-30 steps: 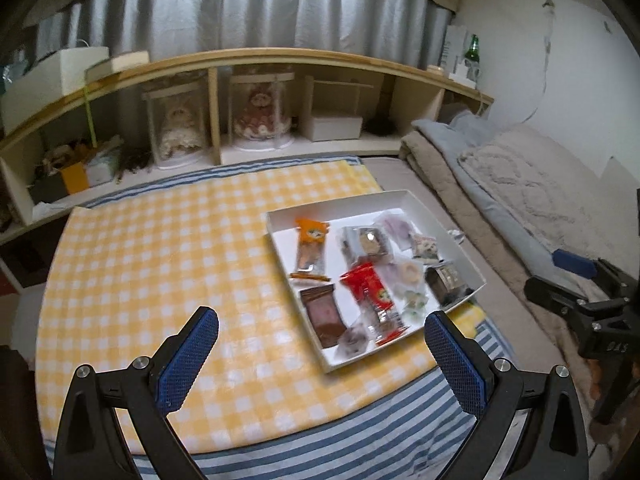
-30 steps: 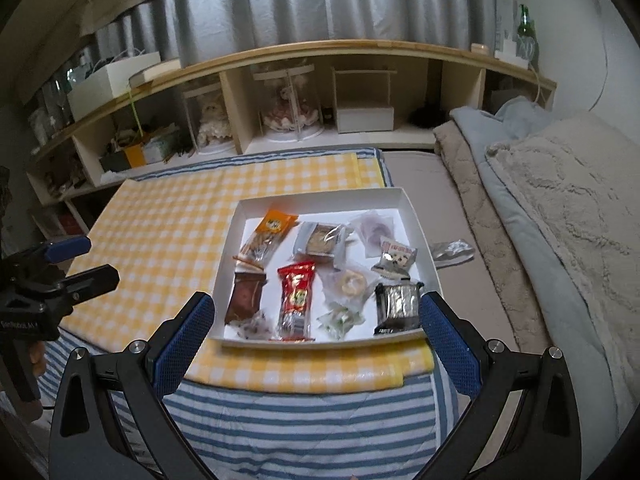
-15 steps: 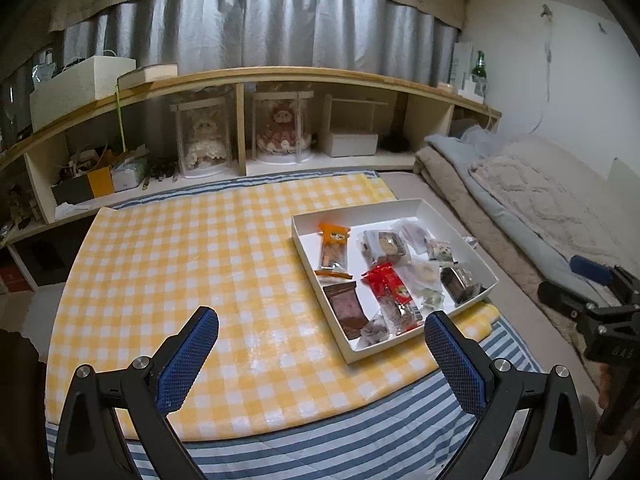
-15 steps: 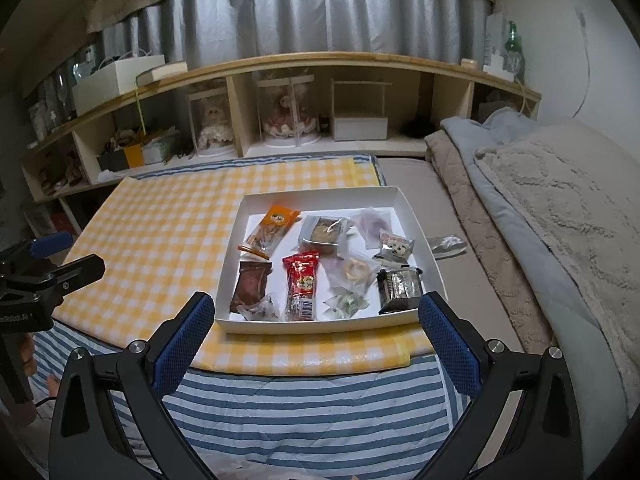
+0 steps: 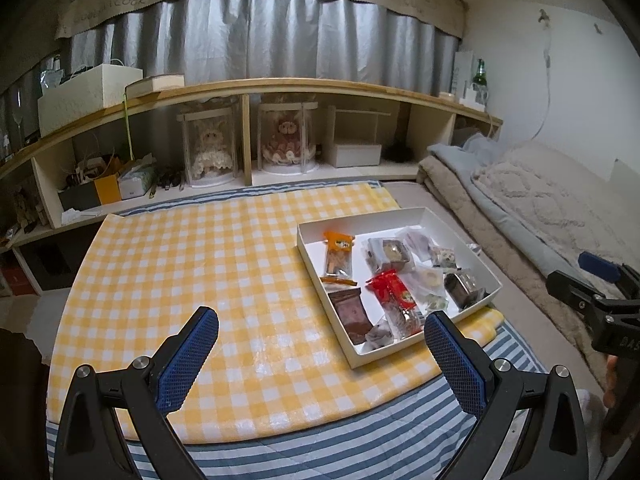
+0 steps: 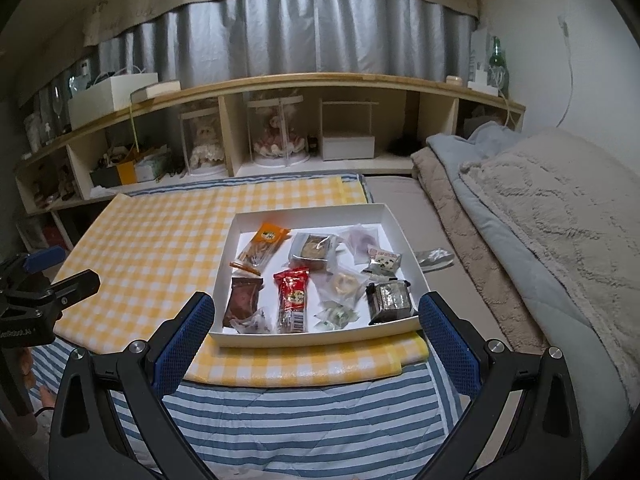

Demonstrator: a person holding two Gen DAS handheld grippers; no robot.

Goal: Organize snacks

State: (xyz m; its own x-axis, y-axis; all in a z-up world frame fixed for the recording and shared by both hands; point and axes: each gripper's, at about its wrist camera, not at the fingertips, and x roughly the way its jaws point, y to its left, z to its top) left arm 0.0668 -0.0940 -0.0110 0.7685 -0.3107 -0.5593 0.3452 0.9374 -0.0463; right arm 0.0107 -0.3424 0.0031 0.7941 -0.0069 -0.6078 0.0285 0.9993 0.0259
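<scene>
Left gripper [image 5: 320, 344] spread wide, empty; right gripper [image 6: 316, 332] spread wide too, hovering near the tray [image 6: 308, 336] of snacks [image 6: 294, 294].

So the checked cloth [image 6: 160, 240] lies on top of the striped blanket [image 6: 300, 420], which sticks out at the near edge. The tray [image 6: 394, 220] sits on the right part of the cloth, snacks inside it. In the tray: long packet [image 6: 264, 244] far left, square packet [image 6: 242, 300] near left, tall packet [image 6: 294, 296] in the middle near side, foil packet [image 6: 390, 302] near right. One loose wrapper [image 6: 434, 258] lies outside, just right of the tray. Bedding [image 6: 560, 240] runs along the right. Behind it all, a long shelf [image 6: 320, 80] spans the far side, two dolls [image 6: 276, 136] in cases in its cubbies, a bottle [image 6: 497, 60] on top at the far right.
</scene>
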